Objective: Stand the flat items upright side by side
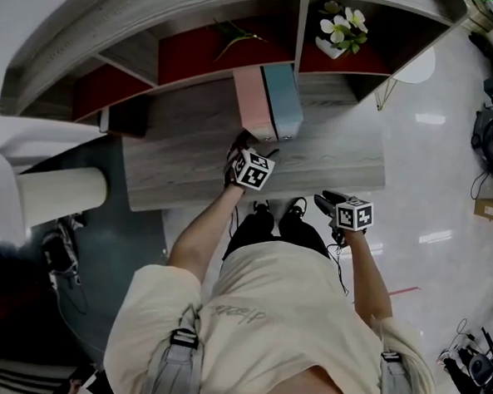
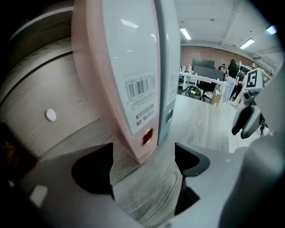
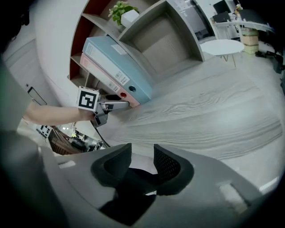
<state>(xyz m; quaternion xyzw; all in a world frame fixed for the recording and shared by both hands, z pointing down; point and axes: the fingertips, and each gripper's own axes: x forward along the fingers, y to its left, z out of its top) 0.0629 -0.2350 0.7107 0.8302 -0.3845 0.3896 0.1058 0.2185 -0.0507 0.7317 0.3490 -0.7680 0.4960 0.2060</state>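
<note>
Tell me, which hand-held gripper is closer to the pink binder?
Left. The left hand-held gripper sits right at the foot of the upright pink ring binder; the right hand-held gripper hangs back by the grey wooden desk's front edge.

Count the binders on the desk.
2. Pink binder stands upright on the desk; blue binder stands upright against its right side. The dark shelf bay could hide more.

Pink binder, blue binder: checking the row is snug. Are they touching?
Touching. Left gripper view shows pink binder and blue binder flush side by side, no gap between.
</note>
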